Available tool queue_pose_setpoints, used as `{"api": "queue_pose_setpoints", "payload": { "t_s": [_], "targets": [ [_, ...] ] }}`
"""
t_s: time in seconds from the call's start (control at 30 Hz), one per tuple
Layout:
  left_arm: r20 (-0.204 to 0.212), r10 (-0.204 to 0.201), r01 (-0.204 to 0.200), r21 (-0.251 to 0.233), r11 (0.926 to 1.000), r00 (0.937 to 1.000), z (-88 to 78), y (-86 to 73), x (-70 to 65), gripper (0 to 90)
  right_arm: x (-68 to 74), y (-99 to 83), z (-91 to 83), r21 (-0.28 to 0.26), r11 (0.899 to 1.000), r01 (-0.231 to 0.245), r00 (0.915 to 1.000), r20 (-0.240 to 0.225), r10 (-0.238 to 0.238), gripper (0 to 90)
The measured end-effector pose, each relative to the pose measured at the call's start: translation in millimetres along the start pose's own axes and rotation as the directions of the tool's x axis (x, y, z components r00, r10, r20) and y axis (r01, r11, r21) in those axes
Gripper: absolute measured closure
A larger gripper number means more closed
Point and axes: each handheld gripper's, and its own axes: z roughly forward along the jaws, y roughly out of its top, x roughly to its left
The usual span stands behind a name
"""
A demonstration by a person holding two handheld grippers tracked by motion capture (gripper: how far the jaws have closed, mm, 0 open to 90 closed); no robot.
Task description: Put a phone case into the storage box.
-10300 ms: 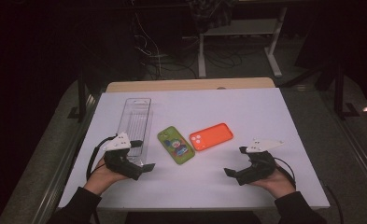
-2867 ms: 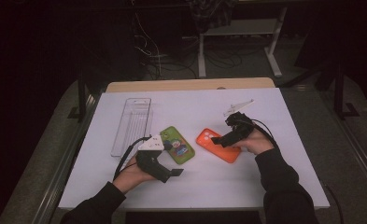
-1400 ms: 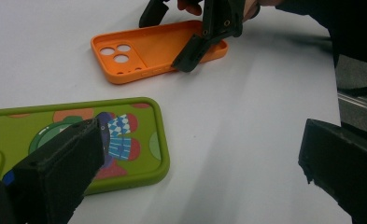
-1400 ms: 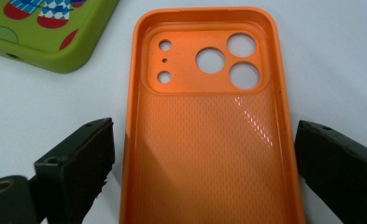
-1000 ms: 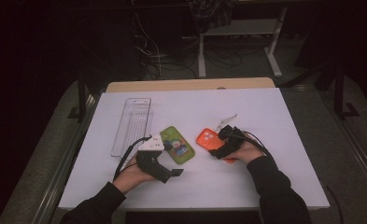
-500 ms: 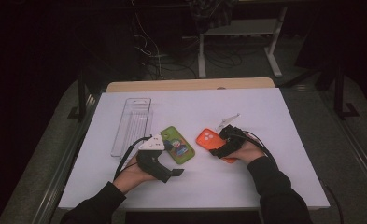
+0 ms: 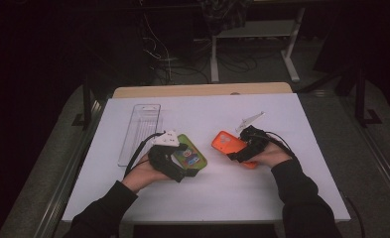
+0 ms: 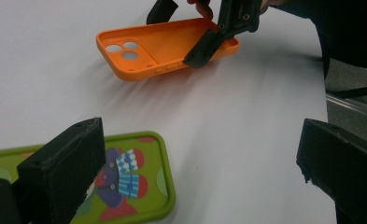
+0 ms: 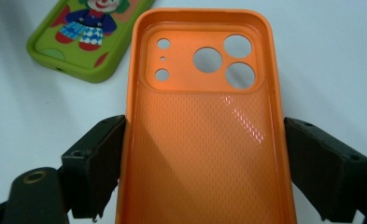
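Currently the right hand-held gripper (image 9: 204,163) clamps the orange phone case (image 9: 204,116) across its width; the left hand-held gripper (image 8: 195,177) stands released above the surface (image 8: 246,140).

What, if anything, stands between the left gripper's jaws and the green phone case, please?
Nothing visible does. The left gripper stands open right over the green phone case, one jaw above it, the other over bare table. The orange phone case sits apart, clamped in the right gripper.

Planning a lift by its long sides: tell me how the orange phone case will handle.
The orange phone case is an empty thin shell, so probably light. Squeezed across its open middle by the right claw, the walls may bow inward. Its smooth, glossy sides look somewhat slippery.
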Motion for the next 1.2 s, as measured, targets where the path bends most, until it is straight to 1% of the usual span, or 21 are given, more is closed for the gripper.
{"api": "queue_pose_setpoints", "payload": {
  "t_s": [0.03, 0.13, 0.17, 0.2, 0.3, 0.4, 0.5, 0.53, 0.57, 0.6, 0.67, 0.7, 0.73, 0.8, 0.83, 0.87, 1.0, 1.03, 1.07, 1.17, 1.2],
  "targets": [
    [-0.003, 0.009, -0.009, 0.000, 1.0000, 1.0000, 1.3, 5.5, 1.6, 0.4, -1.6, 2.4, -4.2, -0.004, 1.000, 0.005, 1.0000, -0.004, -0.005, 15.2],
    [0.001, 0.016, -0.016, -0.008, 0.9998, 0.9999, 3.5, 10.9, 3.4, 0.0, -3.4, 5.2, -7.5, -0.008, 1.000, 0.013, 0.9999, -0.007, -0.013, 15.2],
    [0.007, 0.012, -0.012, -0.004, 0.9999, 0.9999, 4.6, 13.5, 3.8, 0.0, -3.7, 6.4, -9.0, -0.009, 1.000, 0.013, 0.9999, -0.007, -0.013, 15.2],
    [0.032, 0.006, -0.006, 0.007, 1.0000, 0.9995, 8.4, 18.3, 3.6, 0.0, -4.0, 7.6, -12.0, -0.009, 1.000, 0.021, 0.9997, -0.014, -0.021, 15.2],
    [0.057, 0.041, -0.043, 0.031, 0.9986, 0.9976, 12.9, 24.8, 4.9, 0.0, -2.1, 6.9, -13.1, -0.002, 0.999, 0.039, 0.9988, -0.031, -0.039, 15.2],
    [0.066, 0.052, -0.055, 0.039, 0.9977, 0.9964, 15.1, 28.3, 5.5, 0.0, -0.3, 4.8, -11.1, 0.023, 0.995, 0.093, 0.9949, -0.040, -0.092, 15.2],
    [0.075, 0.070, -0.074, 0.056, 0.9957, 0.9948, 15.2, 33.4, 8.3, 0.0, 4.5, 3.7, -9.0, 0.038, 0.989, 0.143, 0.9877, -0.069, -0.140, 15.2],
    [0.075, 0.070, -0.074, 0.056, 0.9957, 0.9948, 15.2, 33.4, 8.3, 0.0, 4.5, 3.7, -9.0, 0.038, 0.989, 0.143, 0.9877, -0.069, -0.140, 15.2],
    [0.077, 0.085, -0.089, 0.055, 0.9945, 0.9934, 12.9, 34.6, 8.1, 0.0, 8.5, 3.7, -7.7, 0.043, 0.983, 0.177, 0.9809, -0.089, -0.173, 15.2],
    [0.077, 0.085, -0.089, 0.055, 0.9945, 0.9934, 12.9, 34.6, 8.1, 0.0, 8.5, 3.7, -7.7, 0.043, 0.983, 0.177, 0.9809, -0.089, -0.173, 15.2],
    [0.091, 0.096, -0.102, 0.059, 0.9931, 0.9912, 11.9, 34.6, 8.2, 0.0, 12.6, 4.8, -7.5, 0.039, 0.978, 0.204, 0.9740, -0.109, -0.199, 15.2],
    [0.097, 0.112, -0.120, 0.071, 0.9903, 0.9889, 11.4, 34.2, 7.2, 0.0, 16.9, 6.9, -8.1, 0.034, 0.973, 0.227, 0.9667, -0.130, -0.221, 15.2],
    [0.104, 0.106, -0.114, 0.068, 0.9911, 0.9889, 11.8, 33.4, 5.6, 0.0, 18.7, 8.2, -8.8, 0.029, 0.969, 0.247, 0.9611, -0.135, -0.241, 15.2],
    [0.106, 0.117, -0.125, 0.075, 0.9893, 0.9874, 11.3, 33.0, 5.1, 0.0, 23.6, 10.5, -10.2, 0.020, 0.964, 0.266, 0.9534, -0.153, -0.260, 15.2],
    [0.110, 0.119, -0.128, 0.077, 0.9887, 0.9867, 11.1, 32.6, 4.3, 0.0, 23.6, 10.5, -10.2, 0.020, 0.964, 0.266, 0.9534, -0.153, -0.260, 15.2],
    [0.125, 0.134, -0.145, 0.082, 0.9861, 0.9831, 10.2, 32.6, 3.8, 0.0, 28.2, 12.5, -11.2, 0.011, 0.957, 0.291, 0.9440, -0.166, -0.285, 15.1],
    [0.138, 0.144, -0.157, 0.089, 0.9836, 0.9799, 10.0, 32.1, 1.7, 0.0, 38.8, 15.3, -9.9, 0.013, 0.943, 0.331, 0.9260, -0.197, -0.322, 15.1],
    [0.142, 0.146, -0.159, 0.090, 0.9831, 0.9791, 10.7, 31.9, 1.0, 0.0, 38.8, 15.3, -9.9, 0.013, 0.943, 0.331, 0.9260, -0.197, -0.322, 15.1],
    [0.146, 0.151, -0.166, 0.095, 0.9815, 0.9776, 11.2, 31.6, 0.6, 0.0, 43.8, 17.1, -8.8, 0.022, 0.937, 0.347, 0.9181, -0.211, -0.335, 15.1],
    [0.158, 0.169, -0.188, 0.114, 0.9756, 0.9729, 13.6, 30.2, -0.4, 0.0, 50.5, 19.2, -7.8, 0.030, 0.930, 0.367, 0.9089, -0.224, -0.352, 15.1],
    [0.164, 0.178, -0.200, 0.124, 0.9719, 0.9702, 13.8, 29.8, -0.6, 0.0, 52.4, 19.7, -7.5, 0.031, 0.927, 0.373, 0.9059, -0.228, -0.357, 15.2]
  ]
}}
